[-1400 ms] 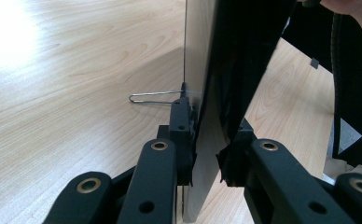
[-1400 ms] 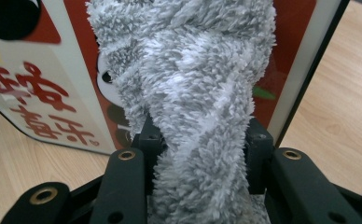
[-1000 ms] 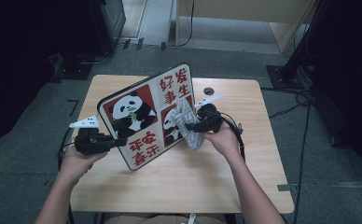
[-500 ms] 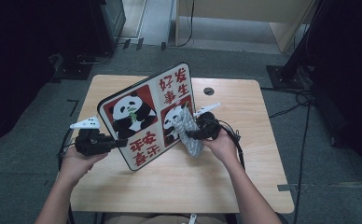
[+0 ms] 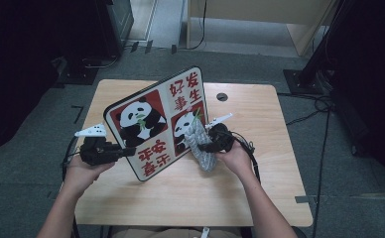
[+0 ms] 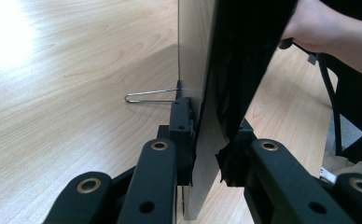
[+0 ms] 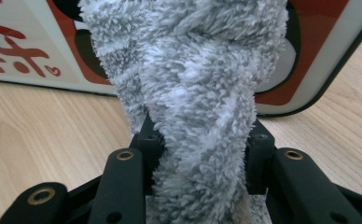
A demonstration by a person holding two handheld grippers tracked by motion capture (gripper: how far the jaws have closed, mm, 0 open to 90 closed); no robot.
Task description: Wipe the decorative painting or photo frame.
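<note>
Wiping down the panda board

The left gripper [image 5: 126,150] is clamped on the lower edge of the stiff, flat red-and-white panda picture board [image 5: 156,124], propping it tilted on the light wooden table [image 5: 260,188]. The right gripper [image 5: 200,147] is pinching a soft fluffy grey cloth [image 5: 200,148] against the board's face. The board looks light but glossy (probably slippery), so grip the rim. There's open tabletop to the right and in front.

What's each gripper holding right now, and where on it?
Left gripper clamps the panda board at its left edge, holding it tilted on the table. Right gripper pinches the grey cloth around its bunched middle, against the board's face.
</note>
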